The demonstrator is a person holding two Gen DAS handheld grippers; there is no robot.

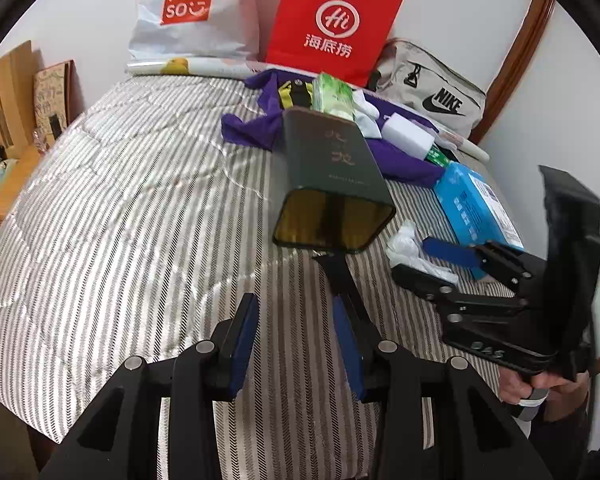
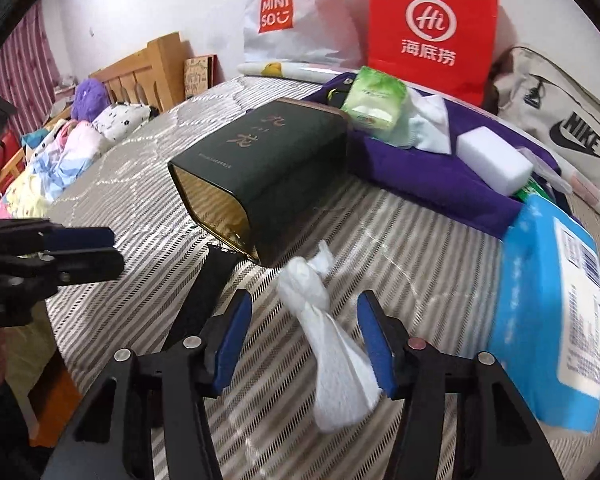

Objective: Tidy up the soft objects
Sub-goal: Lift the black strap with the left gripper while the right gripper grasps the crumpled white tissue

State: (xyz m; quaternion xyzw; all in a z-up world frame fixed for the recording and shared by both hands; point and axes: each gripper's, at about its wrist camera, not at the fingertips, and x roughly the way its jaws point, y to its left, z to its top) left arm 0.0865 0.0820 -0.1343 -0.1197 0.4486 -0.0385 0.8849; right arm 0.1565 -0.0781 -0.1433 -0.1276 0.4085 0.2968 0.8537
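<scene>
**Right tongs straddle the tissue**

While the tissue (image 2: 323,320) lies on the bed (image 1: 120,200) just near of the tin (image 2: 260,176), its long axis runs near-to-far between my right tongs (image 2: 305,344). Those jaws stand partly open; whether the right pad presses it I cannot tell. My left tongs (image 1: 296,344), farther away, hang half-open, holding nothing.
</scene>
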